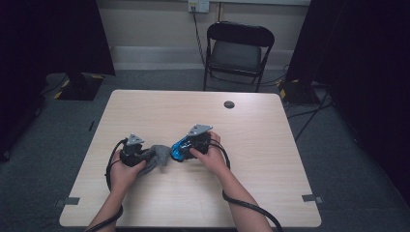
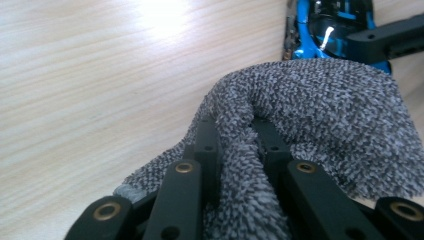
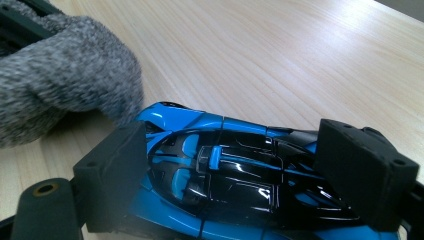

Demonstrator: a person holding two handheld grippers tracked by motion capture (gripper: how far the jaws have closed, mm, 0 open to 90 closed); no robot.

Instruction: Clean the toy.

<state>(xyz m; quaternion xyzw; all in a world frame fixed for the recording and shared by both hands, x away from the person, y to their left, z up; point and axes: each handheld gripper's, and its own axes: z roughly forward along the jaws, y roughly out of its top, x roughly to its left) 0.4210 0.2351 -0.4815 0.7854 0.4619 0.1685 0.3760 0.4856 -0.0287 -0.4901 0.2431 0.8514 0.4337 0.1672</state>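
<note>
1. Pale wood-grain table (image 1: 251, 116) stands on grey carpet, with a black folding chair (image 1: 238, 50) behind it by the wall and dark curtains at both sides.
2. Near the table's middle, the person's two hands bring their grippers close together, jaws pointing toward each other.
3. The left gripper (image 2: 239, 131) has its jaws drawn narrow, pinching a fold of the grey cloth (image 2: 320, 115) between them; the fabric bulges up between and around the black fingers.
4. The cloth is a speckled grey, nubbly terry weave, bunched into a soft hump that spreads past the jaw tips and lies partly on the tabletop.
5. The right gripper (image 3: 245, 165) clamps the toy car (image 3: 220, 175): its two black pads press on opposite sides of the body, held fairly wide by the car itself.
6. The car is glossy blue with black panels and a dark cockpit, low and sleek like a sports model, and lies just above or on the wood.
7. In the right gripper view the cloth's rounded end touches the car's blue end.
8. In the high view, cloth (image 1: 158, 155) and car (image 1: 180, 150) meet between the hands.
</note>
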